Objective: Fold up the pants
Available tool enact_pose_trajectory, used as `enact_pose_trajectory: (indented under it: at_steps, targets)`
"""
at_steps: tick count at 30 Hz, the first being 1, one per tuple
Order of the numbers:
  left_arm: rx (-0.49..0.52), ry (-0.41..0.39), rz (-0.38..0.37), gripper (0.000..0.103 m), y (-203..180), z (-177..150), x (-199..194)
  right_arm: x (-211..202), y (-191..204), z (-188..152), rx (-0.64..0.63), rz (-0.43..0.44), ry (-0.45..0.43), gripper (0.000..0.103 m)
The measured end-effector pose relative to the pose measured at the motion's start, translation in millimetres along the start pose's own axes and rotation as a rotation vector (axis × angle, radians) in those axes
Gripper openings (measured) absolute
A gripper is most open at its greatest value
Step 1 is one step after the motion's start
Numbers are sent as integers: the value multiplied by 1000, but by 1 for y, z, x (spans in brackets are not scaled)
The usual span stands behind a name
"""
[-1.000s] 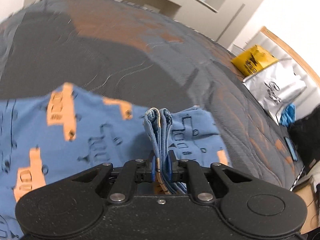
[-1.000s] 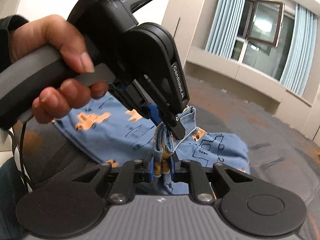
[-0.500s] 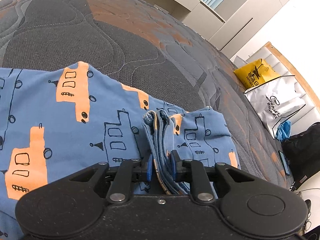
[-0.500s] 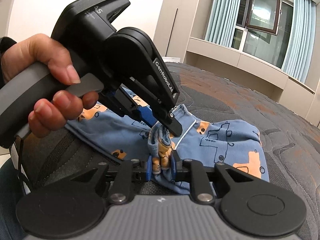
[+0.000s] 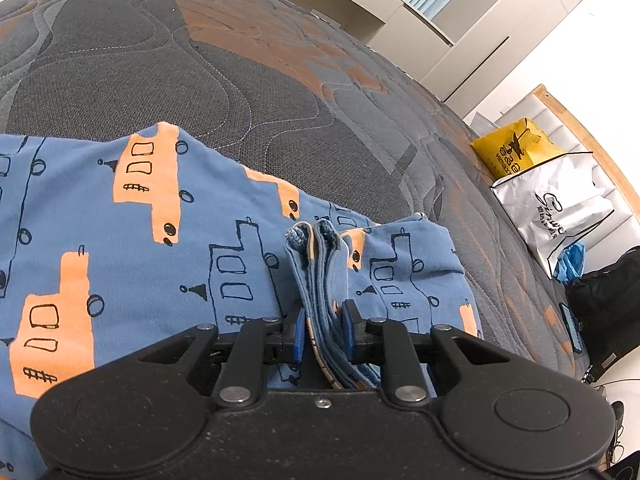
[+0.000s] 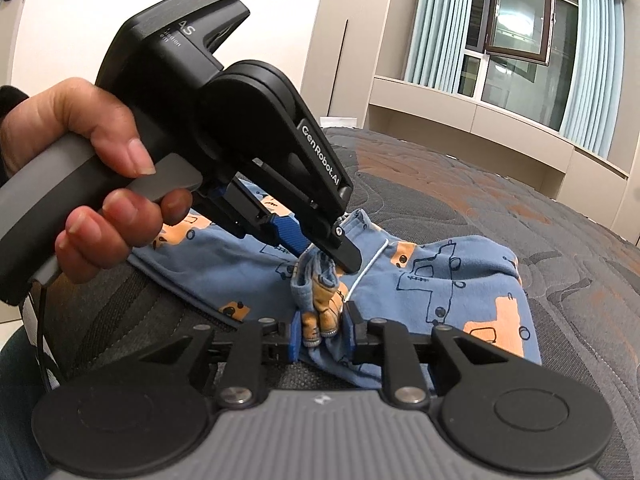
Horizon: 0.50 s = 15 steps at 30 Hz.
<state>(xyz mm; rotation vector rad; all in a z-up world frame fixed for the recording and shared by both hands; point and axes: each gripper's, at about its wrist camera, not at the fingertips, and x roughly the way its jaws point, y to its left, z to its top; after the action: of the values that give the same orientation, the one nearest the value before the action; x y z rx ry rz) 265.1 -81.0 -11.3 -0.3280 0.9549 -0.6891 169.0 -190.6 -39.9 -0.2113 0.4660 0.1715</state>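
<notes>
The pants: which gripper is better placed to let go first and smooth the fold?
Probably the left gripper. Its jaws look slightly parted around the bunched edge of the pants, which lie flat on the mattress. The right gripper clamps a crumpled edge.

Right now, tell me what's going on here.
A person is folding blue pants on a bed, with a handheld gripper in each hand. The left gripper is shut on a bunched stack of fabric edges, and the right gripper is shut on another bunch close by. In the right view the left gripper sits just above that pinch. The rest of the pants lies spread flat on the bed.
</notes>
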Motion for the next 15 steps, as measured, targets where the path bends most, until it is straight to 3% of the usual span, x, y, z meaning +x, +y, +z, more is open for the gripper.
enact_pose_trajectory:
  at_steps: [2, 7, 11, 15]
  targets:
    - [6, -9, -1, 11, -4, 0, -3, -2, -2, 0, 16, 2, -15, 18]
    - [32, -67, -32, 10, -7, 17, -37, -12, -2, 12, 53, 29, -95, 16]
    - [65, -58, 45, 11, 9, 26, -64, -11, 12, 34, 13, 106, -122, 16]
    - [19, -21, 111, 12, 42, 21, -69, 4, 29, 44, 15, 215, -76, 16]
